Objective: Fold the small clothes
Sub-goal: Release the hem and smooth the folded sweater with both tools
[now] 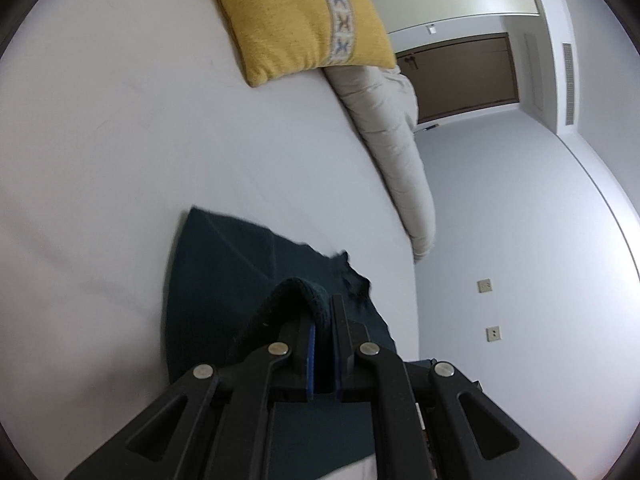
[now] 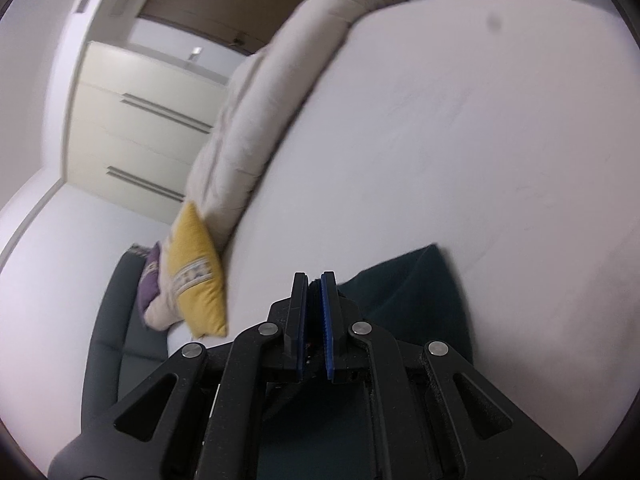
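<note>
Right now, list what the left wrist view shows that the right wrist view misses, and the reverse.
Only the left wrist view shows two wall sockets and the brown door's handle. Only the right wrist view shows a dark armchair and a purple cushion. Both show the white bed, the yellow pillow, the beige rolled duvet, and the dark green cloth pinched by the left tongs and right tongs.

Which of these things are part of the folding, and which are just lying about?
Part of the job:
- dark green cloth, pinched at its edge
- left tongs, shut on the cloth
- right tongs, shut on the cloth
- white bed, the folding surface

Just lying about:
- yellow pillow
- beige duvet
- purple cushion
</note>
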### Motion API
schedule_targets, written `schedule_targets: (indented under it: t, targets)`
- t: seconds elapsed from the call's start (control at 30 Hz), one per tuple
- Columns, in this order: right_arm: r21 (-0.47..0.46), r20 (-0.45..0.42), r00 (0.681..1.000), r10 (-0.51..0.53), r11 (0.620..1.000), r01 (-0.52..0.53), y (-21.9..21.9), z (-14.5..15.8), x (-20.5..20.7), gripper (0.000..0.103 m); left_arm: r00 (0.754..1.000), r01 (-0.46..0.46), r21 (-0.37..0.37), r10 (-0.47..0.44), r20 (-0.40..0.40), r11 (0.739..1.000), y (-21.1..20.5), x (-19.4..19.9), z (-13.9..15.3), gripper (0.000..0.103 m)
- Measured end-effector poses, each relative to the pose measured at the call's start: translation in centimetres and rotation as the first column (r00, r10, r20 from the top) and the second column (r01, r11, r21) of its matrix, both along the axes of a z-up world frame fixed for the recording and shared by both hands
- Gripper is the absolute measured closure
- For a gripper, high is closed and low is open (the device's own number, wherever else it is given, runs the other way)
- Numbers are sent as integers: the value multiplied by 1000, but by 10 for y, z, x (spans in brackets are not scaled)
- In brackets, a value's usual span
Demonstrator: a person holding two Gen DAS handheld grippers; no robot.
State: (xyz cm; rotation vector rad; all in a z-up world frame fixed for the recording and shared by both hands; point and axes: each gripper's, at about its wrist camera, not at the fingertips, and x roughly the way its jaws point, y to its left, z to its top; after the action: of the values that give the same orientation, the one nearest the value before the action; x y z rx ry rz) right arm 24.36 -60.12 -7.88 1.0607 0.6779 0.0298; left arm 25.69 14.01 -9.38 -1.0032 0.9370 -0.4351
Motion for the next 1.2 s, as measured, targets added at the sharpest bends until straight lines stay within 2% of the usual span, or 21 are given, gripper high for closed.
schedule_targets:
  t: [0.1,0.17,0.2,0.27,0.33,0.43,0.53,0.63,0.7,0.77,0.83,0.87,0.9,1.0,1.2]
  targets:
    - [-9,-57,998,4,1000,-4,-1,-29,30,97,999,-6,34,8,-47,999,-3,18,-20,93]
    - [-35,-123,992,-6,999,2,-1,-48,45,93,995,-14,53,19,-94,999,-3,27,-34,73]
    - [-39,-136,991,-15,999,10,-2,-54,49,93,994,-22,43,26,-103,999,-1,29,-40,59]
    - [-41,-132,991,-28,999,23,-3,-64,53,83,996,-32,15,33,-86,999,2,28,-41,48]
    - [-74,-118,992,-45,997,37,-3,-65,52,80,997,-27,12,28,-71,1000,4,24,-37,36]
    - [-124,-128,991,-30,992,14,0,-62,49,80,999,-11,25,13,-43,1000,3,14,-26,35]
    - [-213,-140,990,-9,977,-22,8,-46,41,78,1000,5,77,-4,-11,997,-2,0,-12,34]
    - [-312,-153,987,50,945,-96,28,-29,30,78,1000,10,172,-13,18,985,-7,-20,-2,34]
    - [-398,-167,982,92,904,-153,44,-20,17,78,999,13,228,-23,39,974,-11,-35,2,34]
    - [-470,-195,972,133,857,-212,61,-17,6,78,998,4,288,-21,57,958,-16,-47,3,34]
    - [-521,-236,961,146,816,-252,72,-20,0,78,997,11,409,-43,71,912,-28,-53,1,34]
    - [-557,-284,949,140,781,-281,80,-27,3,79,997,14,452,-49,67,892,-32,-53,-3,34]
    - [-564,-306,942,135,772,-293,83,-32,5,82,997,22,467,-51,49,884,-34,-52,-11,34]
    - [-557,-287,950,120,786,-268,73,-36,-15,83,999,32,463,-36,1,886,-31,-51,-32,41]
    - [-573,-260,961,91,786,-230,72,-25,-34,81,1000,5,510,-16,18,860,-26,-55,-25,42]
